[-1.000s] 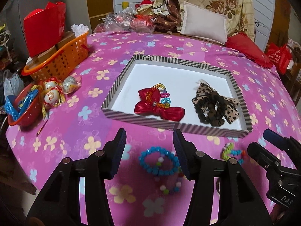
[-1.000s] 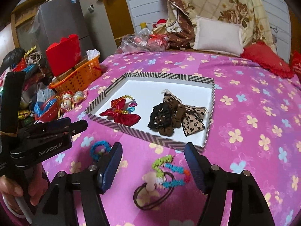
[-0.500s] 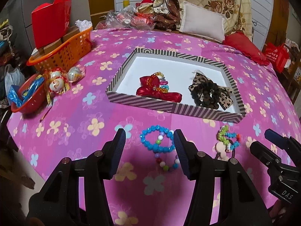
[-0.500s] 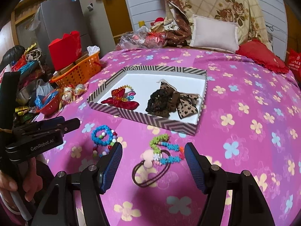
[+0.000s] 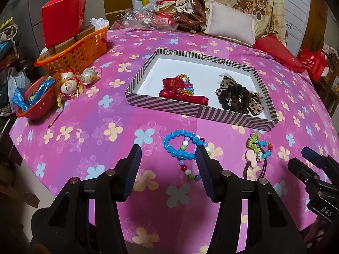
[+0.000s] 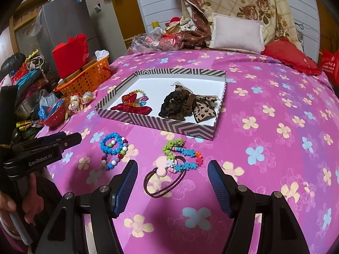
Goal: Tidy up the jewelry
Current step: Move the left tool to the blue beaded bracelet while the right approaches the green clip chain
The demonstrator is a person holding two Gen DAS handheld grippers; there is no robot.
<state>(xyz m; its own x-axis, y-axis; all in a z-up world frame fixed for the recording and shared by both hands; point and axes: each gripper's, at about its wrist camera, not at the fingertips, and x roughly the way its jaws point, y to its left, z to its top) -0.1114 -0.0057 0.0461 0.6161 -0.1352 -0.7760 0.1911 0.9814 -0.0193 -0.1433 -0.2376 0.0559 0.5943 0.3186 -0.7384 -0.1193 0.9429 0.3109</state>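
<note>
**Two open tools over loose jewelry on a bed**

Near the bed's front edge, the left tool (image 5: 168, 160) hovers released over beaded bracelets (image 5: 184, 148); the right tool (image 6: 172, 176), also released, over hair ties (image 6: 175, 163). Overlapping pieces may snag, dragging neighbours short of the striped tray (image 6: 161, 124).

Both wrist cameras look obliquely down, from close, sharing the striped tray (image 5: 199, 110).

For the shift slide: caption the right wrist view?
Open right gripper above hair ties on flowered cloth; beaded bracelets alongside, striped tray beyond.
</note>
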